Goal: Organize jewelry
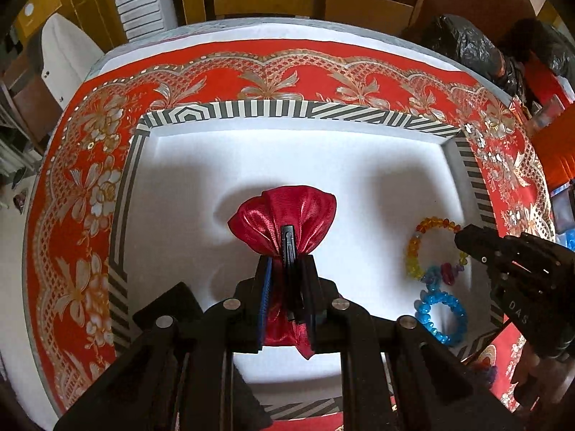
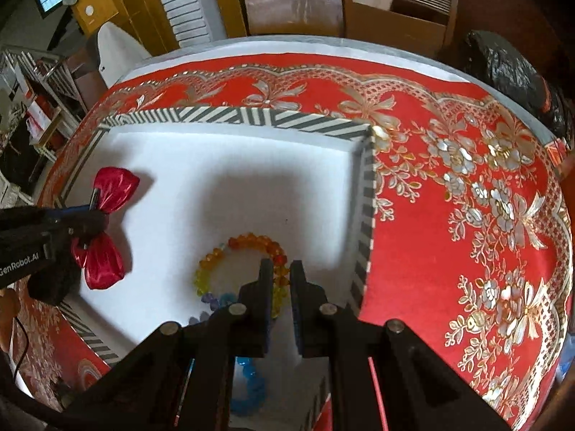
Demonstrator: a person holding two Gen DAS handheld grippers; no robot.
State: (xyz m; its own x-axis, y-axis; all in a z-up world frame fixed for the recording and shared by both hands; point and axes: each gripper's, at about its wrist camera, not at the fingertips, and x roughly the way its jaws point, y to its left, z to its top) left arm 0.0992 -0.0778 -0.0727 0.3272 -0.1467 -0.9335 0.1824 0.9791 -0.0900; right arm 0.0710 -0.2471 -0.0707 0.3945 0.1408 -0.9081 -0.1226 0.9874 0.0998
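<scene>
Pinching a red satin bow (image 1: 284, 215) at its middle, the left gripper (image 1: 287, 269) has its jaws closed tight on the knot, with a black clip on the bow (image 1: 288, 244) sticking up between the pads; one red lobe spreads above the fingertips, the other hangs below them toward the camera. In the right wrist view the bow (image 2: 115, 186) shows both lobes, held at the left side of the box, its lower lobe near the white lining; contact with the lining cannot be told. The box is a shallow open one with a black and white striped rim (image 1: 287, 109) and white padded inside. At the right side of the box lie the bracelets: an orange and yellow bead bracelet (image 1: 427, 226), a blue bead bracelet (image 1: 445, 309) nearer the camera, and a few purple and pink beads (image 1: 445, 273) between them, all touching or nearly so. The right gripper (image 2: 281, 269) hangs over the orange and yellow bracelet (image 2: 215, 255), jaws drawn narrow with only a slim gap and nothing gripped; the beads show behind and between the fingertips, and whether the tips touch them cannot be told. The blue bracelet (image 2: 248, 384) sits under that gripper's body. The box rests on a red tablecloth with gold and silver flowers (image 2: 467, 215). Beyond the table edge stand wooden chairs (image 2: 395, 3) and black plastic bags (image 1: 463, 43).
</scene>
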